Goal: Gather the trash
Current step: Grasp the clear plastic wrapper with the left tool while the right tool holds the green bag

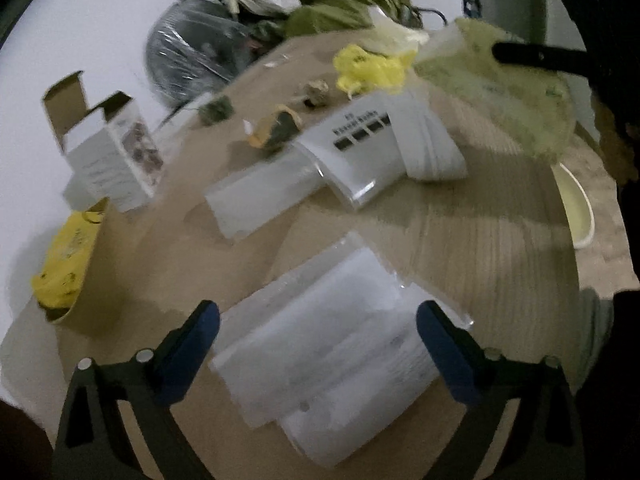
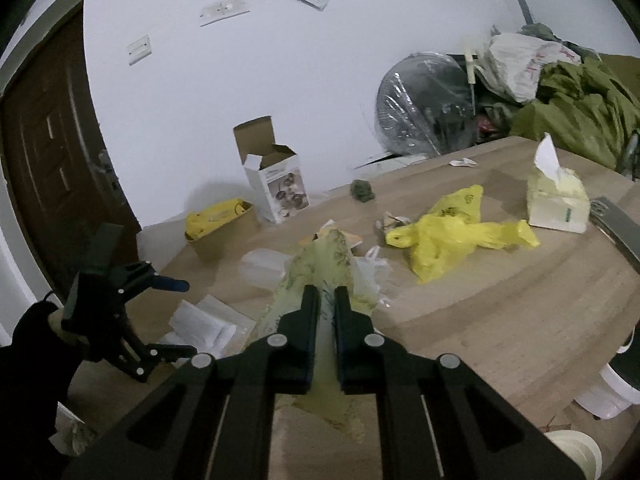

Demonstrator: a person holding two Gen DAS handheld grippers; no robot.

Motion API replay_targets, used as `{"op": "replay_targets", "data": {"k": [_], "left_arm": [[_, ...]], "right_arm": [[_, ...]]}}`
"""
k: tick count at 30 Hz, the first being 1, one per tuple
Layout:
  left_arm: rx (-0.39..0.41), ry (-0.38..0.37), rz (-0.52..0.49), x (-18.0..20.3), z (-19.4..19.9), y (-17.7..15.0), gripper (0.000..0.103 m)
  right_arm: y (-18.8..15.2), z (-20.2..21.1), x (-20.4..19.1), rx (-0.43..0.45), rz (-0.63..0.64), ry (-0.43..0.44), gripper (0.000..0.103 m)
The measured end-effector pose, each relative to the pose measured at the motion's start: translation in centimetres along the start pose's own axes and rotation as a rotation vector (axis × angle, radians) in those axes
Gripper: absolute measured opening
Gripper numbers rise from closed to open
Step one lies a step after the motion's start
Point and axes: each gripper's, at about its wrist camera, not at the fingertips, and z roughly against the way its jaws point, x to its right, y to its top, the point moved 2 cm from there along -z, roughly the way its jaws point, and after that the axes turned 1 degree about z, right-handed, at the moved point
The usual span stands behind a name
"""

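Right tool (image 2: 327, 300) level, clamped on green wrapper (image 2: 326, 264) — left tool (image 1: 318, 334) spread wide.

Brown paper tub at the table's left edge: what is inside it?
A crumpled yellow plastic bag fills the brown paper tub and bulges above its rim. Anything beneath the bag is covered, so the tub's bottom cannot be seen in either view.

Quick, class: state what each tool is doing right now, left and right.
Left tool: open, holding nothing, above a clear plastic bag.
Right tool: closed on a pale green bag.
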Motion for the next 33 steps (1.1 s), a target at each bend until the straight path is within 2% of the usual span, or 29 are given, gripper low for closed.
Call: {"op": "replay_targets", "data": {"k": [5,12,15,18,20,21,26,33], "left_arm": [[-0.017,-0.07,-0.052,0.1,-0.8,-0.1,0.089],[-0.034,-0.107,-0.072,0.5,-1.6,-0.1,0.077],[-0.027,-0.101,-0.072,0.7,-1.4,-0.1,0.068],[-0.015,-0.088,-0.071,0.8,-1.2,-0.1,0.053],[-0.009,-0.069,-0.048,0.5,-1.0,-0.1,0.025],[-0.009,-0.065,-0.035,0.3,-0.9,-0.1,0.021],[0.016,-0.048,-0.017,0.6,-0.1,-0.3,0.009],[0.122,-0.037,0.032,1.8,3.6,0.6,0.008]], "right_arm": [[-0.3,0.8,0.5,0.007,0.0,-0.025,0.007],[-0.6,2.1,0.9,0.017,0.003,-0.057,0.008],[-0.7,2.3,1.2,0.019,-0.004,-0.068,0.008],[-0.8,2.6,1.2,0.021,-0.005,-0.073,0.008],[-0.8,2.7,1.0,0.023,-0.005,-0.074,0.008],[-0.8,2.8,1.0,0.024,-0.004,-0.074,0.008],[-1.1,3.3,0.9,0.032,-0.006,-0.076,0.008],[-1.4,5.0,0.8,0.059,-0.006,-0.078,0.008]]}}
